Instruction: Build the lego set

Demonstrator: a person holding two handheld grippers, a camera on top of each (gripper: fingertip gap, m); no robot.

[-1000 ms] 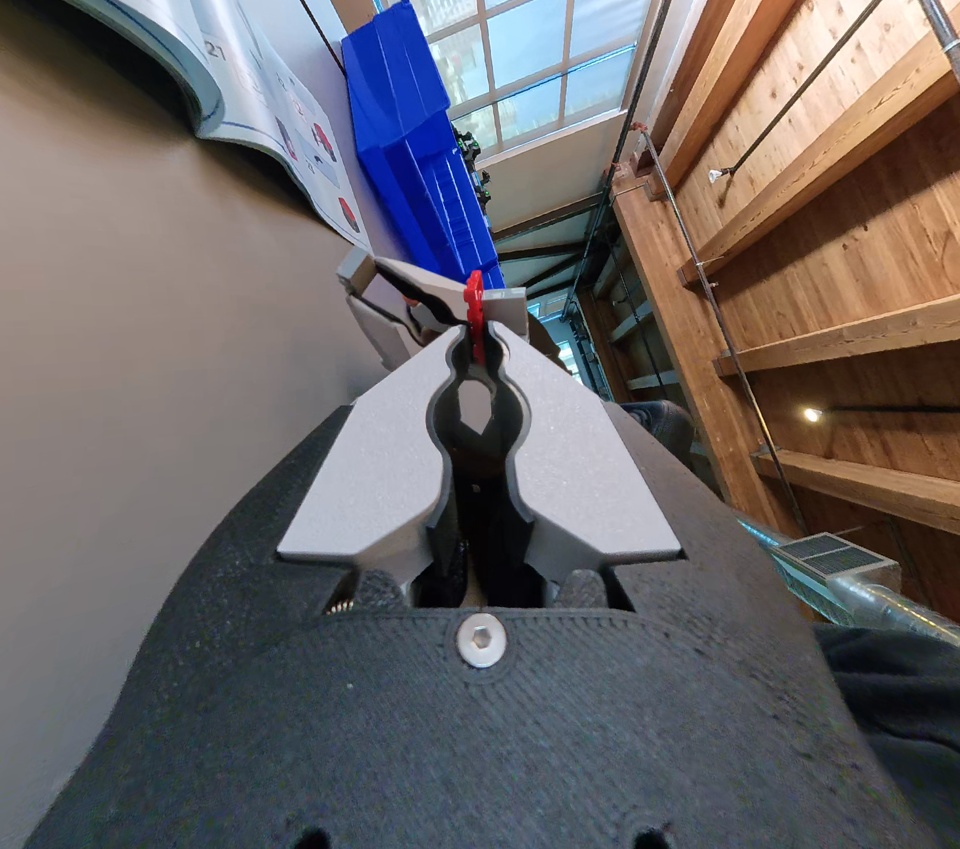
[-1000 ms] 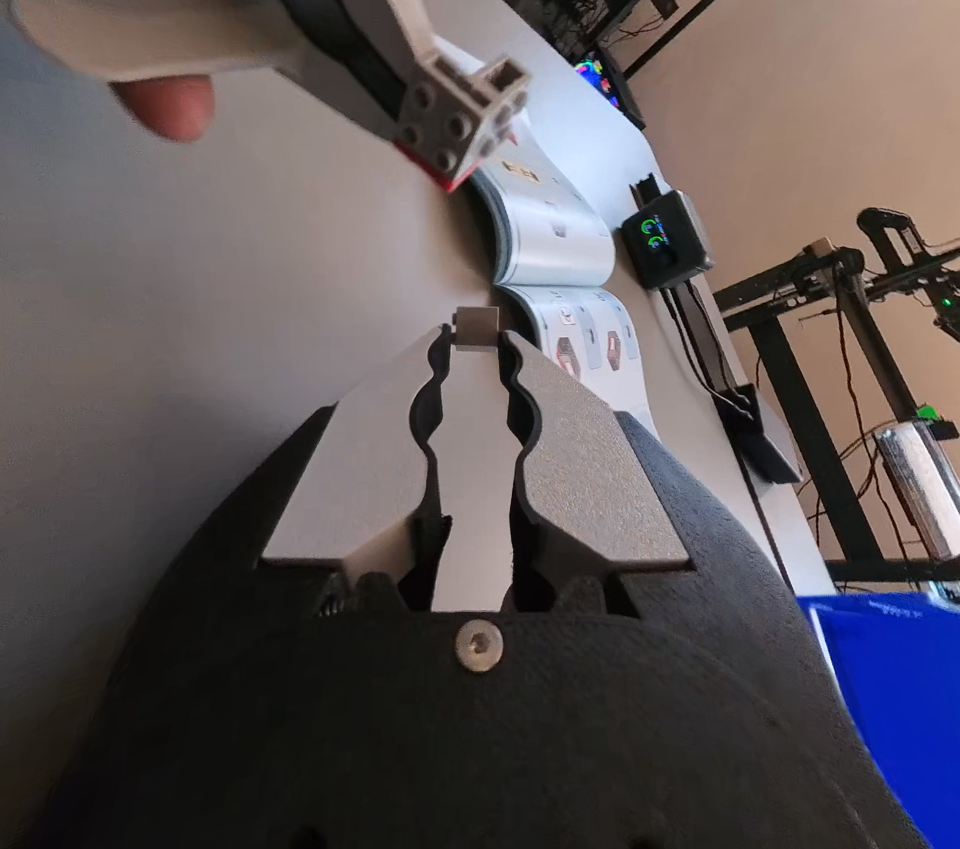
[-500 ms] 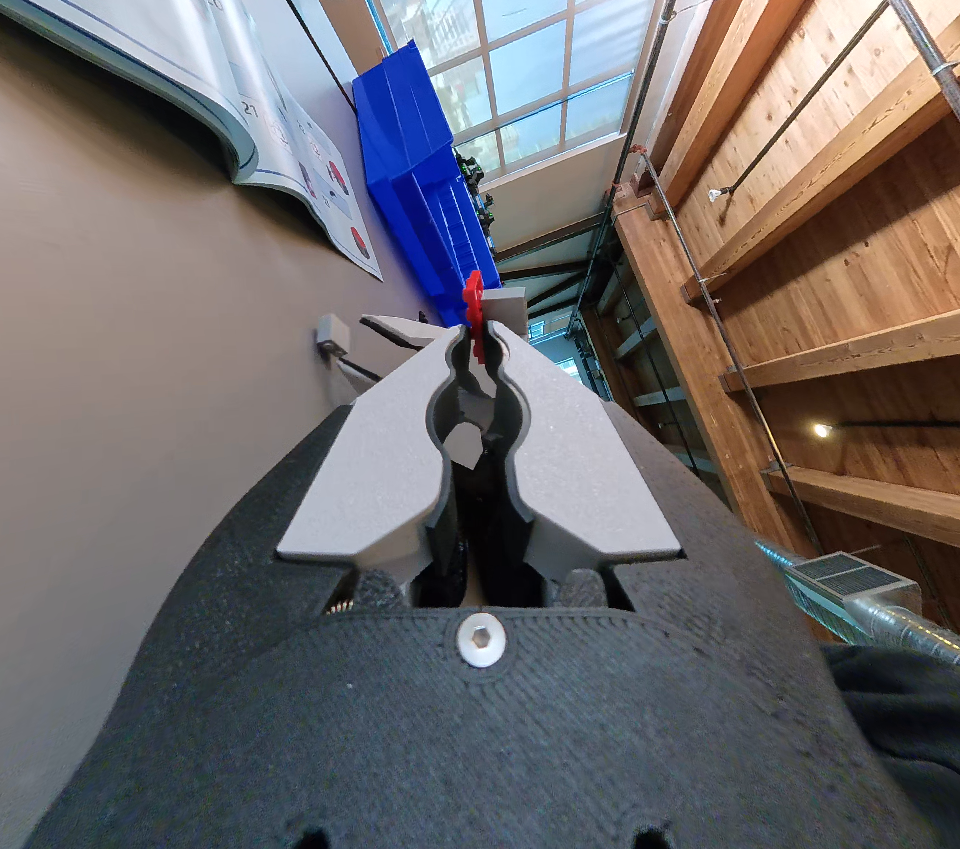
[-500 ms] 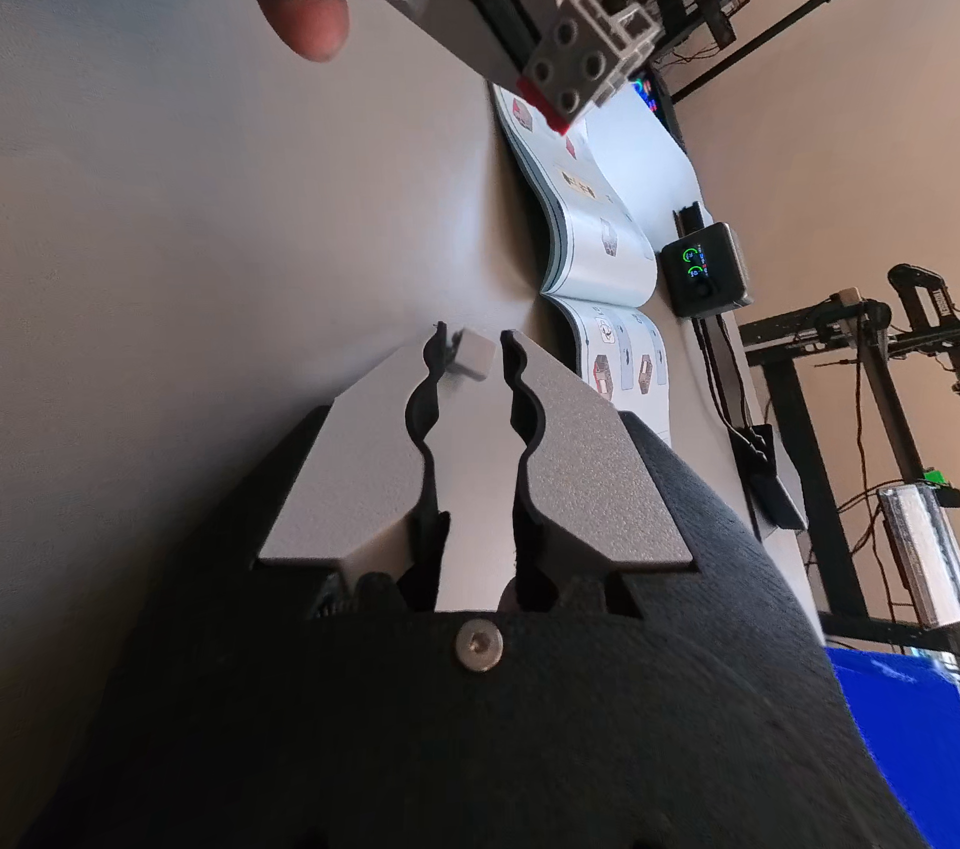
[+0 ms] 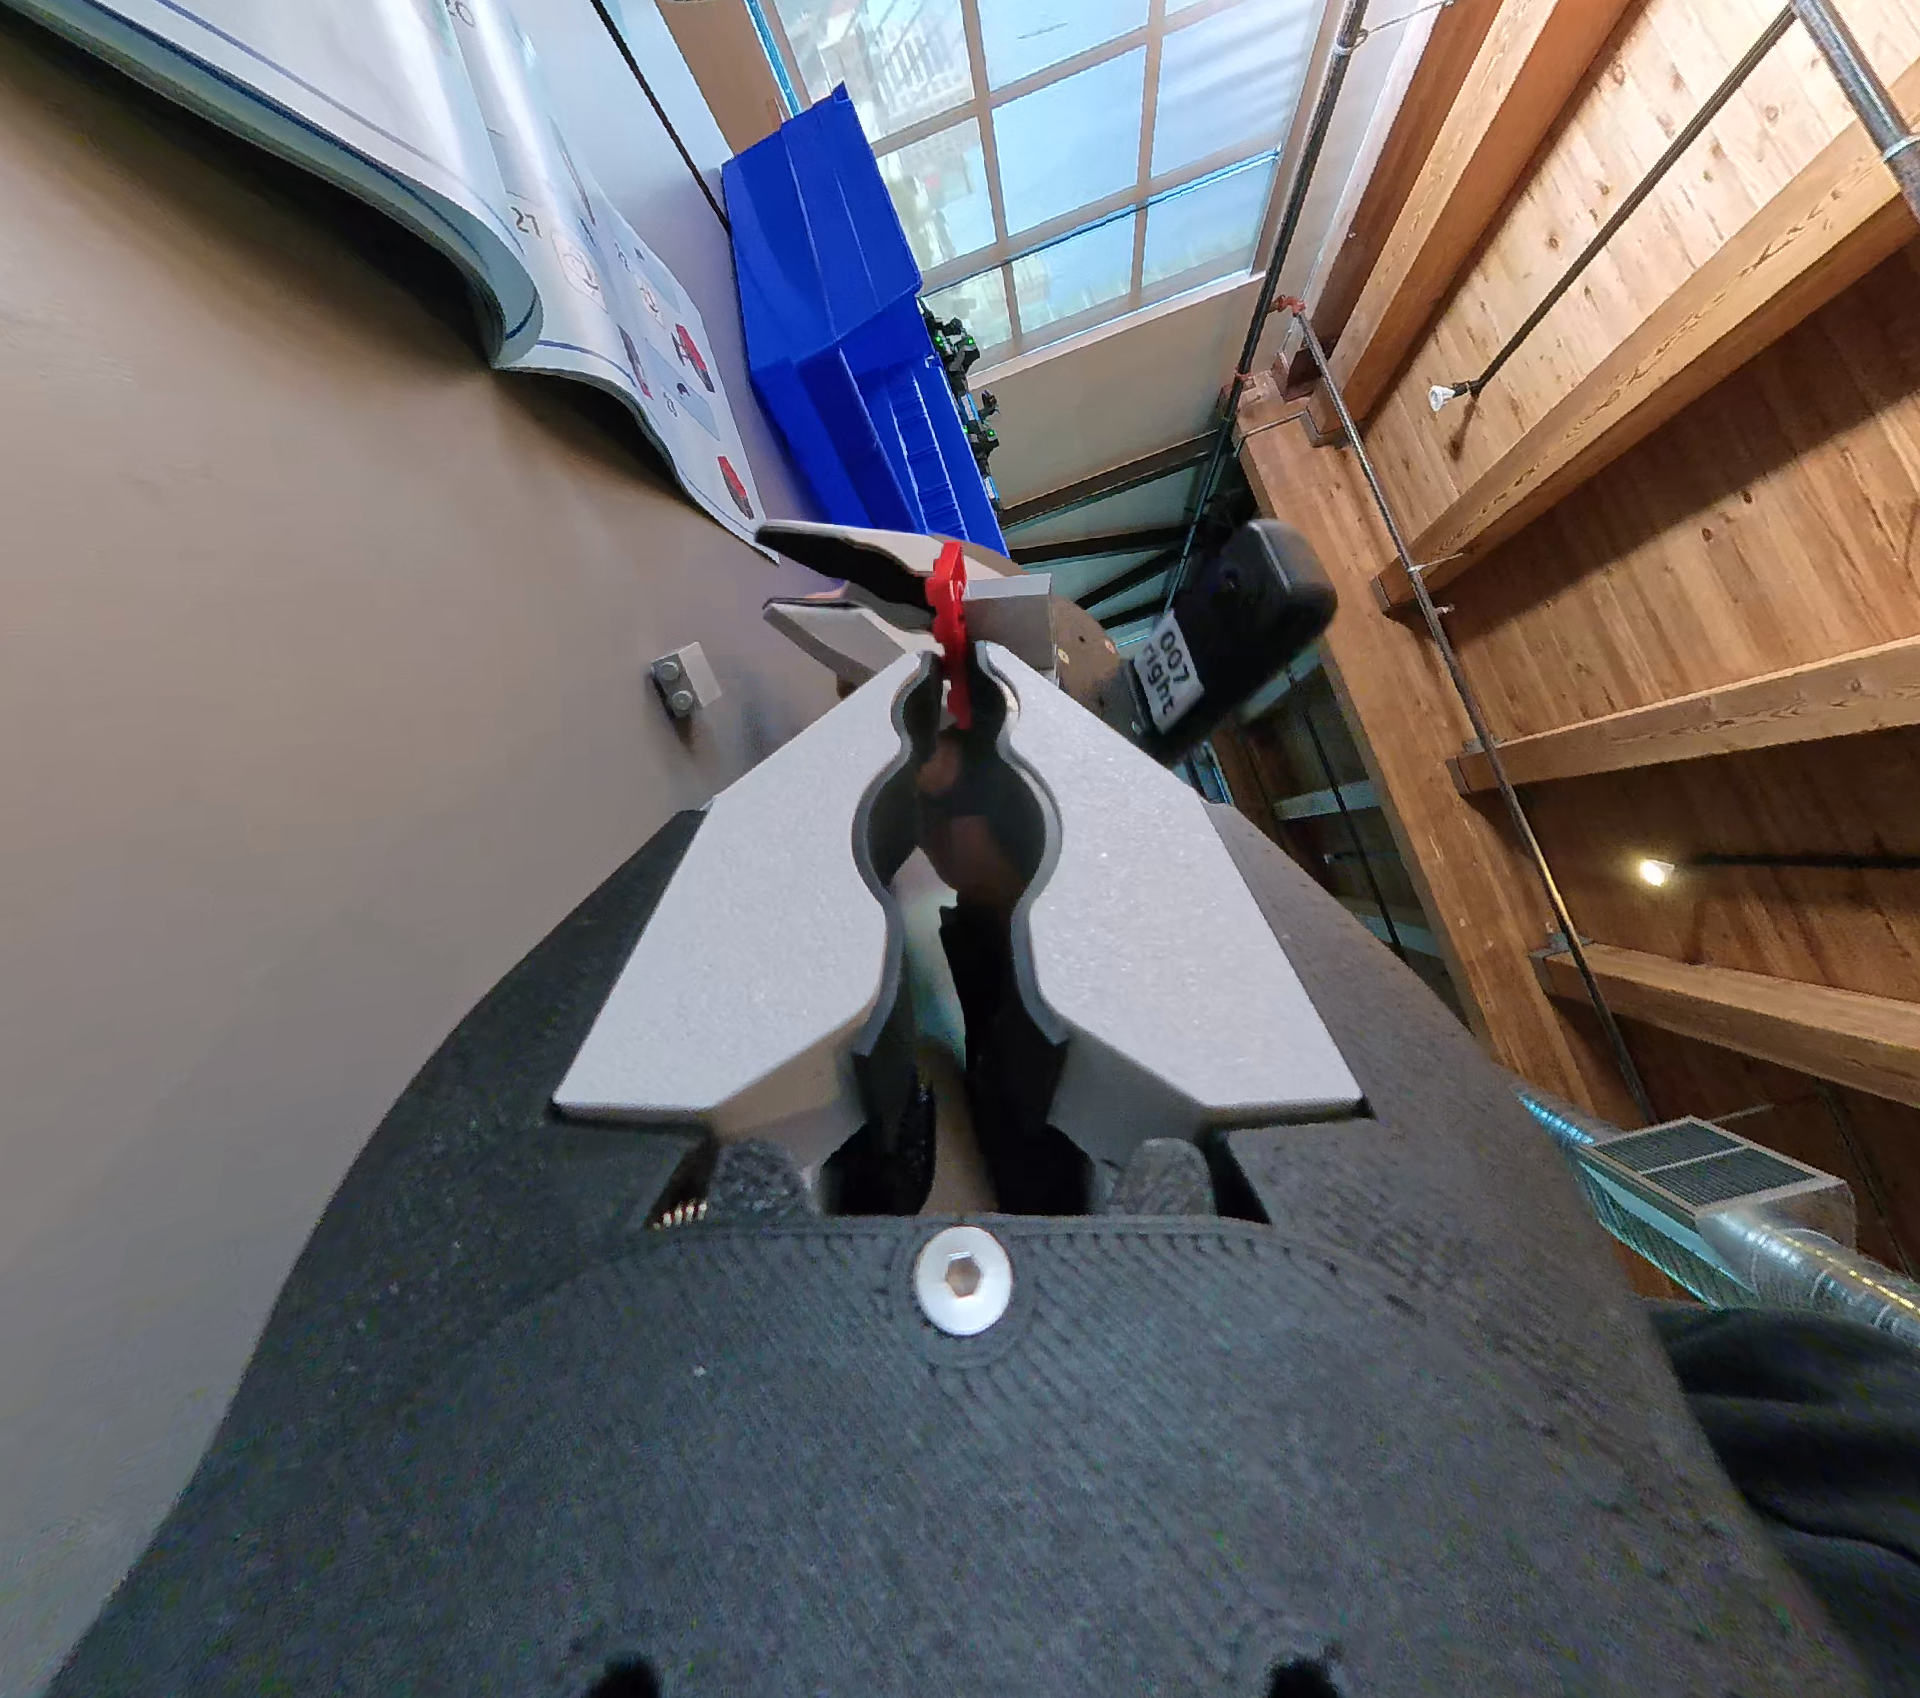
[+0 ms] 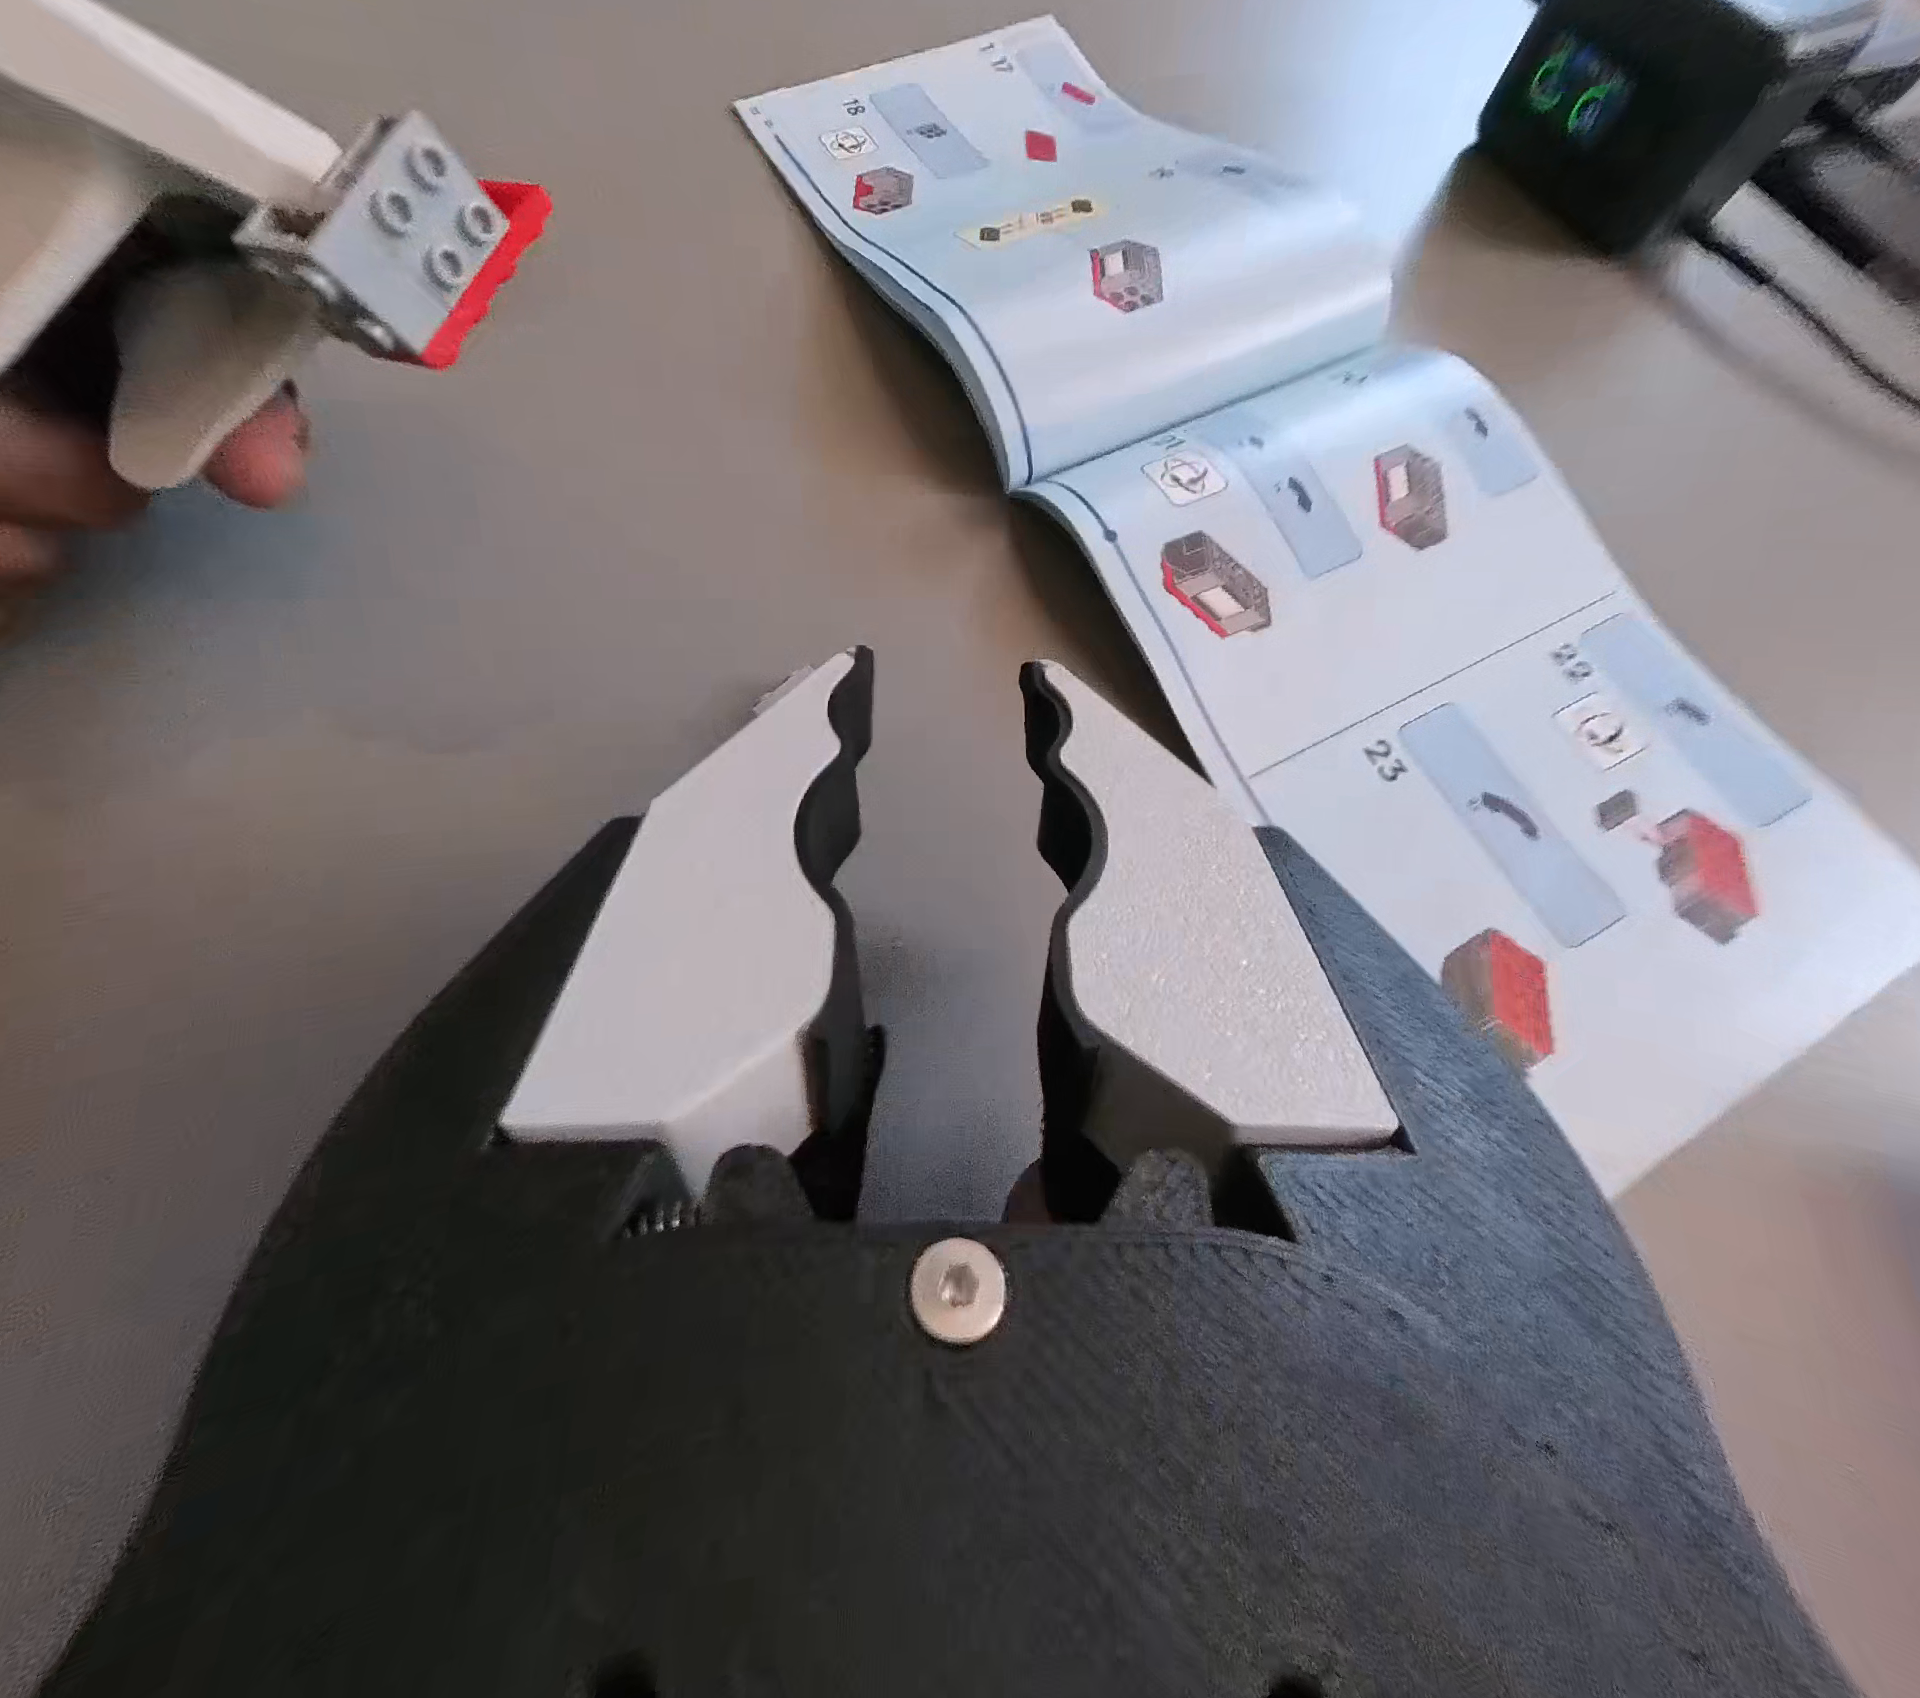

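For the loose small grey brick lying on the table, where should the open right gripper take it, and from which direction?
The small grey brick lies alone on the bare table, apart from the instruction booklet, its two studs facing sideways. Probably best: the right gripper, open and empty, comes down from above and closes on the two flat faces without studs. The left gripper is occupied, shut on the red and grey assembly.

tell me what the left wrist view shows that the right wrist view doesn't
Only the left wrist view shows the small grey brick lying loose on the table, the blue bins, the window and the wooden wall. Only the right wrist view shows the black device with a lit screen and the assembly's studded grey face. Both share the open instruction booklet, the red and grey assembly pinched in the left gripper, and the open, empty right gripper.
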